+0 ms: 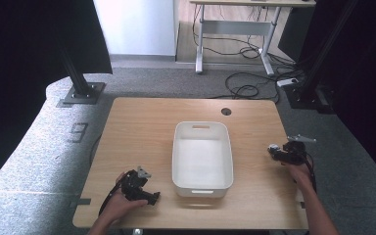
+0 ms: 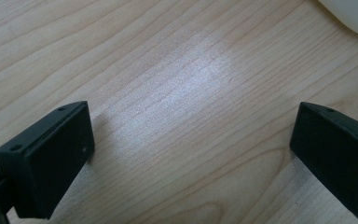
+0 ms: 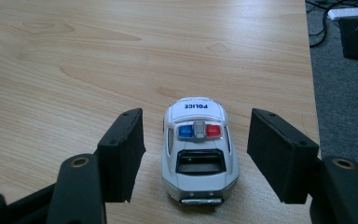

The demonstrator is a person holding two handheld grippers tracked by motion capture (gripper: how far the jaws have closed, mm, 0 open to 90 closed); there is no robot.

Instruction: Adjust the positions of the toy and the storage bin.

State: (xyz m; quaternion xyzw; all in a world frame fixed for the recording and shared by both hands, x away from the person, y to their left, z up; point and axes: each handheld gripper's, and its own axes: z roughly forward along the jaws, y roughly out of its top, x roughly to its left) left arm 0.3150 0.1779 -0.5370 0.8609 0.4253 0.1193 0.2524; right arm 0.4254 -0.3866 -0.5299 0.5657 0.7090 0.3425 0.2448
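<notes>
Our right gripper (image 3: 196, 154) straddles a white toy police car (image 3: 199, 154) on the table's (image 1: 142, 127) right edge, jaws open and untouching, so we should close evenly on its sides, while our left gripper (image 2: 191, 158) rests open beside the white bin (image 1: 202, 156).

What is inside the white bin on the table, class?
The bin looks empty: in the high view its bare white floor shows, nothing lying on it. The strip just behind its near wall is hidden. The toy car sits outside, between the right claw's jaws.
</notes>
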